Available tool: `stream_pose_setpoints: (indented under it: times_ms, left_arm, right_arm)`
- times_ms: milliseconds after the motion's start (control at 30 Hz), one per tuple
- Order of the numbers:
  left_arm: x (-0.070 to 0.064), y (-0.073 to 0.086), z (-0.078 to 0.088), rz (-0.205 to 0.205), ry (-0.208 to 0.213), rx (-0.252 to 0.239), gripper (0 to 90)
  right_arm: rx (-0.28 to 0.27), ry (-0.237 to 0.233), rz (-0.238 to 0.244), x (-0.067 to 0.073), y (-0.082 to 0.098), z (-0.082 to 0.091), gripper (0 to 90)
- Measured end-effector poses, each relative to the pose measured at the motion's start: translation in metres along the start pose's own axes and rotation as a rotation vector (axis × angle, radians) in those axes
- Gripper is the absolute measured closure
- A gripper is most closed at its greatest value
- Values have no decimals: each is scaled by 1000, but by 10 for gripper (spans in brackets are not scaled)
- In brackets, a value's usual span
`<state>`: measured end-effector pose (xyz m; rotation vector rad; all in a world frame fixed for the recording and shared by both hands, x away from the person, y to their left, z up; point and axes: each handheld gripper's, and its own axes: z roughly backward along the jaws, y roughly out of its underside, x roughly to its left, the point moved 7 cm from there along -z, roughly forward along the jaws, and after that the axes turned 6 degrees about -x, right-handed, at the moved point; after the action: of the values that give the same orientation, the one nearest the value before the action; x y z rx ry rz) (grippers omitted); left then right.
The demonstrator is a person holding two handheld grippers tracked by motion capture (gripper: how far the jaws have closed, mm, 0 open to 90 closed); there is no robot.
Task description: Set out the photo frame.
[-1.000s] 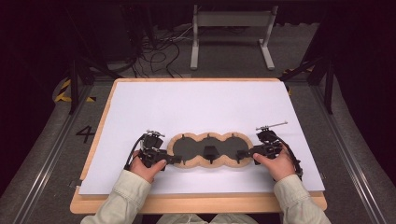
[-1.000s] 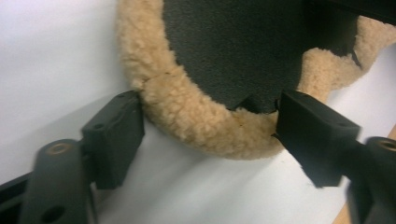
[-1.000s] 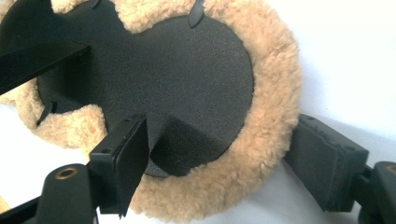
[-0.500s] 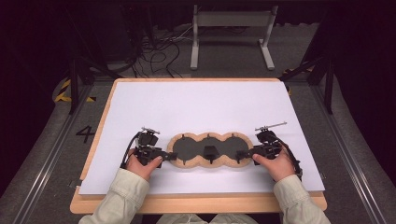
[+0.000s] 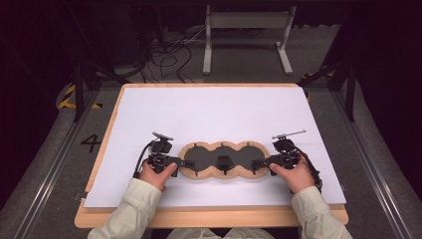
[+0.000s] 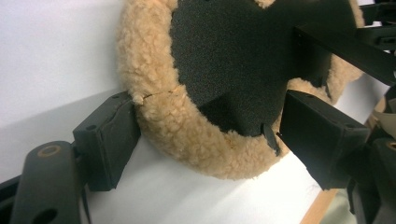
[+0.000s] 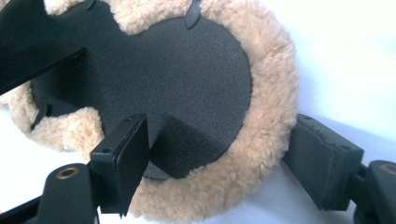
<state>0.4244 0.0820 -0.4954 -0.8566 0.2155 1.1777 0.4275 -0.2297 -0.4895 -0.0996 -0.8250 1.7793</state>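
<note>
A long three-lobed black pad with a tan fleece rim lies flat on the white sheet. My left gripper is at its left end and my right gripper at its right end, each held by a hand. In the left gripper view the jaws of the left gripper have just been opening. They stand wide, straddling the fleece rim, one outside it and one over the black inside. The right gripper straddles the rim of the other end the same way, its jaws equally wide.
The white sheet covers most of a wooden tabletop. Behind the table stand a grey metal frame and loose cables on the floor. Dark rails run along both sides of the table.
The left gripper has shifted very slightly at the pad's left end. The pad and the right gripper lie as before.
</note>
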Motion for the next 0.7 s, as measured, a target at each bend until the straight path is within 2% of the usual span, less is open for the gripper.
stream_pose_setpoints:
  times_ms: [167,300,433,700]
  left_arm:
    - [-2,0,-2,-6,-46,3,219]
    - [-1,0,-1,-10,-85,-7,288]
    - [0,0,0,-13,-105,-11,352]
    - [1,1,2,-5,-113,-32,416]
  right_arm:
    - [-5,-1,-29,-2,-1,0,284]
    - [-33,9,-68,-3,-1,1,336]
    - [-47,-7,-110,-7,-1,4,386]
    - [-79,-5,-97,-6,-4,13,449]
